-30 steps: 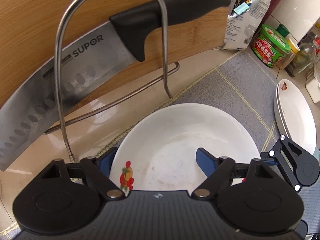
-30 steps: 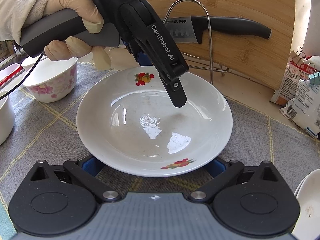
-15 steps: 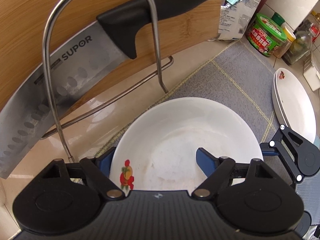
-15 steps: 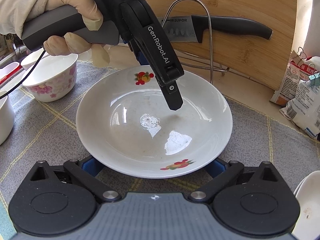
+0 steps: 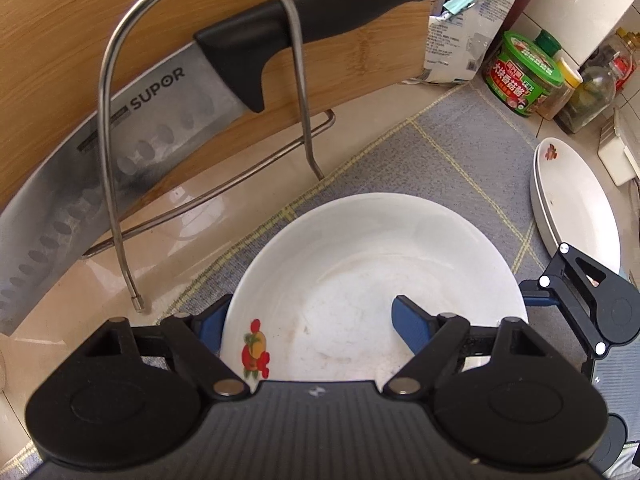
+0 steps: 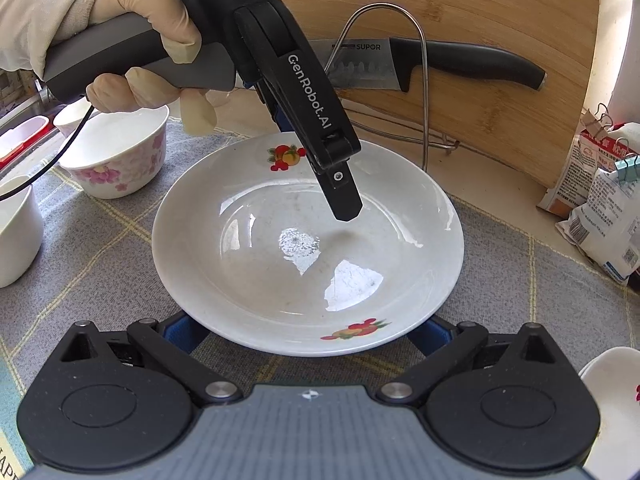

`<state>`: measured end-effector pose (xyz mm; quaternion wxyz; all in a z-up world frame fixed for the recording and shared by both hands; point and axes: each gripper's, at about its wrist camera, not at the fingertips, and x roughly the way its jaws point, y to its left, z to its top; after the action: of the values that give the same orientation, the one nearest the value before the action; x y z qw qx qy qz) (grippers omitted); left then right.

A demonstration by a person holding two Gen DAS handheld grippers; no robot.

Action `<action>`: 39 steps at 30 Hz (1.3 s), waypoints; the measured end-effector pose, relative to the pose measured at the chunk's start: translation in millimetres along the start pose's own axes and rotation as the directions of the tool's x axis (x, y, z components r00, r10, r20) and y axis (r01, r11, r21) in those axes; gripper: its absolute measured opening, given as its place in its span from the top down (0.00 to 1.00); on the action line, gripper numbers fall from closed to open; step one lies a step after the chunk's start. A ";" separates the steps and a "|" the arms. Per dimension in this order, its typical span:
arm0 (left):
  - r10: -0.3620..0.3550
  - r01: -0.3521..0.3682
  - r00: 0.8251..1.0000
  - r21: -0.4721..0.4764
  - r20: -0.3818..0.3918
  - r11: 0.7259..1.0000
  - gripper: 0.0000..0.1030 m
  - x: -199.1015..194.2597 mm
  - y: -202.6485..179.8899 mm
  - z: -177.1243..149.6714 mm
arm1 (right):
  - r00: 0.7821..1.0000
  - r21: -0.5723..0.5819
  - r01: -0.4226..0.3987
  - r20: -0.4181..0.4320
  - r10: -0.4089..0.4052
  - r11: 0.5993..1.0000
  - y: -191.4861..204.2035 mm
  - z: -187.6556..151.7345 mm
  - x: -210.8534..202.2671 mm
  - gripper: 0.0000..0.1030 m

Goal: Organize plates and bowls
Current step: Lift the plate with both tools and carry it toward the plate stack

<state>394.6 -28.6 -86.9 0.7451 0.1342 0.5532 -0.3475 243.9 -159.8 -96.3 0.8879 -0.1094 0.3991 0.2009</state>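
Observation:
A white deep plate (image 6: pixel 308 248) with fruit prints is held a little above the grey mat. My left gripper (image 5: pixel 308 320) straddles its far rim, one finger (image 5: pixel 412 324) inside the plate, the other under the rim; it looks open around the rim. My right gripper (image 6: pixel 308 332) is open, its blue fingers under the plate's near rim. The plate also shows in the left wrist view (image 5: pixel 376 284). A stack of white plates (image 5: pixel 576 204) lies to the right. A floral bowl (image 6: pixel 116 152) stands at the left.
A wire rack (image 5: pixel 200 120) holds a Supor knife (image 5: pixel 160 92) against a wooden cutting board (image 6: pixel 480 20). Bags (image 6: pixel 608 208), a green tub (image 5: pixel 524 72) and jars (image 5: pixel 592 92) stand at the back right. A white cup (image 6: pixel 16 232) is at the far left.
The left gripper and plate have shifted slightly; the left finger moved a little across the plate's inside. The plate stays between both grippers.

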 end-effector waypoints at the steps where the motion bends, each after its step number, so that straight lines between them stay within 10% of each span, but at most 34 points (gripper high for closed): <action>1: 0.000 0.000 1.000 0.002 0.002 1.000 0.20 -1.5 -1.1 -0.6 | 1.000 -0.003 0.001 0.001 -0.001 1.000 -0.8 0.4 -0.1 0.00; 39: 0.036 -0.038 0.997 0.025 0.068 0.999 0.20 -48.1 -94.9 -14.0 | 0.999 -0.050 0.012 0.051 -0.010 0.999 -6.6 -29.2 -90.2 0.00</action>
<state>314.1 -71.2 -30.1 0.7677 0.1425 0.5207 -0.3453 173.2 -200.4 -47.4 0.8957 -0.1289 0.3708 0.2087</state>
